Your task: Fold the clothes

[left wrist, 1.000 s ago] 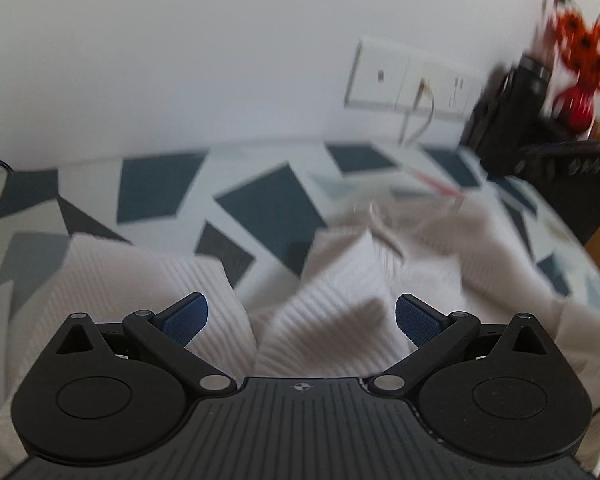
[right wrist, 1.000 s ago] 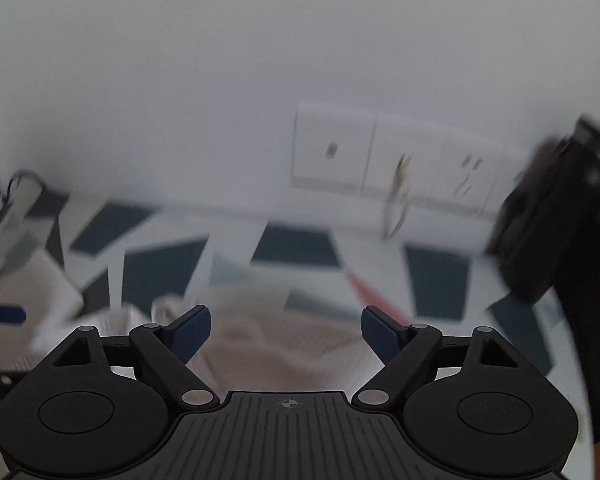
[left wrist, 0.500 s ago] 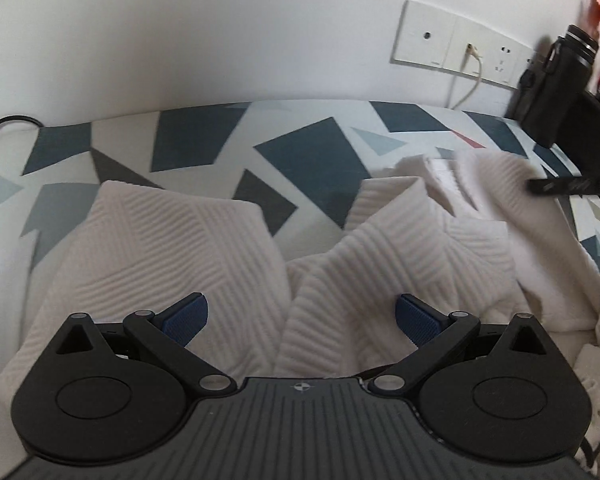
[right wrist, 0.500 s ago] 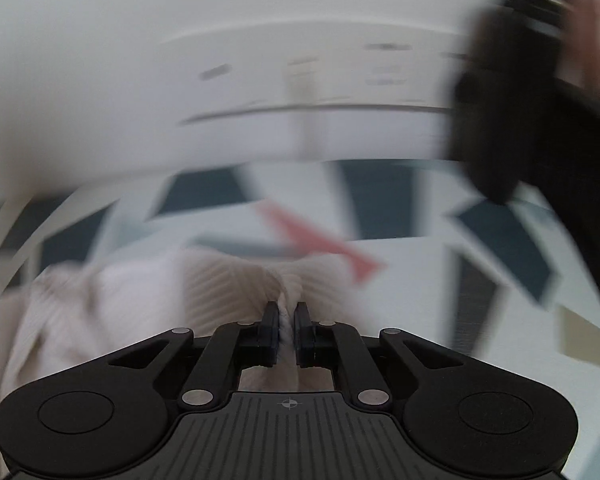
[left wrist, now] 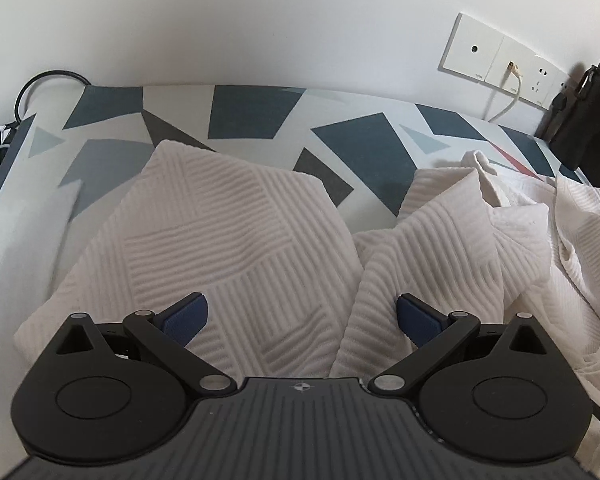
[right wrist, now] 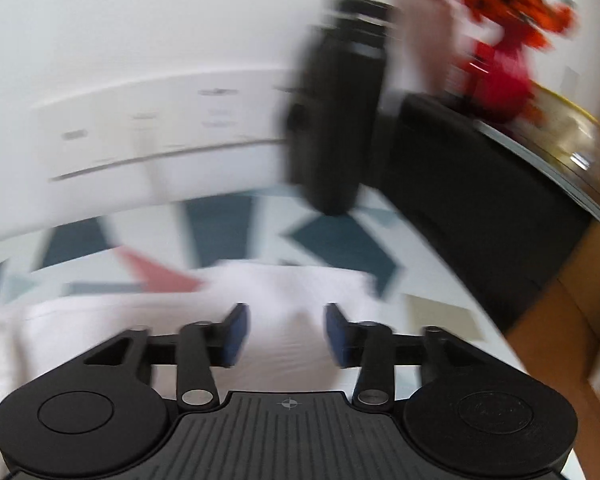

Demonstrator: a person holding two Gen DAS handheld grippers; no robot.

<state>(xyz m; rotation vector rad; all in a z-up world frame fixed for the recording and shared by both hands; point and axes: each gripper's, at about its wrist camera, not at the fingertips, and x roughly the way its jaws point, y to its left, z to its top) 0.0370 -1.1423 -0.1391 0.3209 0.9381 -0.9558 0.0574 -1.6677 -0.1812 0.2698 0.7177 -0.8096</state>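
1. White wall point(left wrist: 260, 20) backed a table covered by a cloth of dark and grey geometric patches point(left wrist: 252, 114), and on this the work lay.
2. On the left gripper point(left wrist: 302, 314) the blue-padded fingers point(left wrist: 186, 316) stood wide apart, holding nothing, poised over a cream ribbed garment point(left wrist: 228, 224).
3. That garment lay crumpled on the table, one flap spread flat to the left, its other folds heaped toward the right.
4. On the right gripper point(right wrist: 286, 334) the fingers point(right wrist: 234, 334) stood partly apart, with the white fabric point(right wrist: 288, 284) between and beneath them; motion blur hid whether they touched it.
5. Farther out, wall sockets point(left wrist: 500, 60) with a white cable, a black flask point(right wrist: 336, 112), a black box point(right wrist: 480, 176) and blurred red flowers point(right wrist: 504, 28) were visible.
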